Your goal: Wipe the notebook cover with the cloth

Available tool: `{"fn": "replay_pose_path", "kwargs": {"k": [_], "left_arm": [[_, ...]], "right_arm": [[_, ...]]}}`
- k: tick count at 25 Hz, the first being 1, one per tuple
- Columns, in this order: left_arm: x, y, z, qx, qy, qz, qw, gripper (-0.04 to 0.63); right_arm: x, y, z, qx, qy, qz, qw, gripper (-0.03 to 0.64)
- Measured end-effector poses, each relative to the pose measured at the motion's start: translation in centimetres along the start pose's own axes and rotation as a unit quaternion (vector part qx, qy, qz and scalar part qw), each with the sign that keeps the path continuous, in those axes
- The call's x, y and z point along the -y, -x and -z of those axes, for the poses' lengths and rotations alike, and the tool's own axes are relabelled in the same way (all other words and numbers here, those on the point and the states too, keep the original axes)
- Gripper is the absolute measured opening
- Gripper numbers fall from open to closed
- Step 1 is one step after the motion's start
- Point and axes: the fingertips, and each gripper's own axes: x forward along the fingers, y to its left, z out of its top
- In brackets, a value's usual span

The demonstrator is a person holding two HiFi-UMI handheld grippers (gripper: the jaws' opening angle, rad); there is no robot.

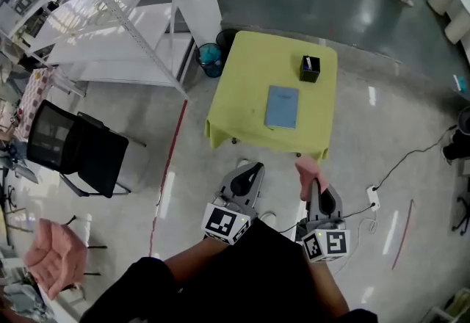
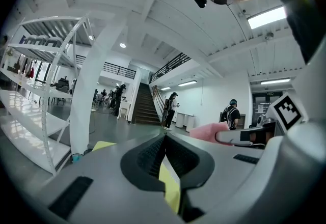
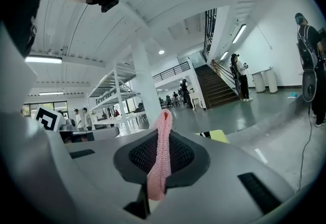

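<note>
A blue notebook (image 1: pixel 282 107) lies flat on the yellow table (image 1: pixel 250 86), well ahead of both grippers. My right gripper (image 1: pixel 311 176) is shut on a pink cloth (image 1: pixel 309 167), which sticks up from between its jaws (image 3: pixel 162 151). My left gripper (image 1: pixel 250 172) is shut with nothing in it, and its jaws meet at the tip (image 2: pixel 164 139). Both grippers are held off the table, over the floor in front of it. In the left gripper view the pink cloth (image 2: pixel 211 131) shows at the right.
A small black box (image 1: pixel 310 68) stands on the table's far right part. White shelving (image 1: pixel 110 28) and a blue bin (image 1: pixel 210 59) are to the left of the table, with a black chair (image 1: pixel 73 147) nearer. A power strip (image 1: pixel 373 197) and its cable lie on the floor at the right.
</note>
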Motion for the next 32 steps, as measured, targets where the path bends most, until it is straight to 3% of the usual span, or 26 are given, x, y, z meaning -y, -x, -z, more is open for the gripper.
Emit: {"fn": "replay_pose_path", "kwargs": {"k": [10,19,26,32], "left_arm": [[-11.1,-8.1,-1.8,-0.003,0.029,-0.001,0.9996,0.014],[-20.5,-13.0,-2.8,-0.018,0.050,0.026,0.9982,0.014],[-25.0,-15.6,-1.3,-0.034,0.062,0.050,0.9963,0.014],[-26.7,-17.0,0.4,-0.048,0.073,0.052,0.9948,0.014]], "right_arm": [[-0.7,-14.1,-2.5,-0.031,0.008,-0.015,0.999,0.037],[-2.1,-25.4,-3.0,-0.043,-0.029,-0.006,0.999,0.037],[-1.9,-31.3,-1.1,-0.065,-0.064,0.011,0.996,0.037],[-1.3,-34.8,1.7,-0.109,-0.074,-0.008,0.991,0.037]]}}
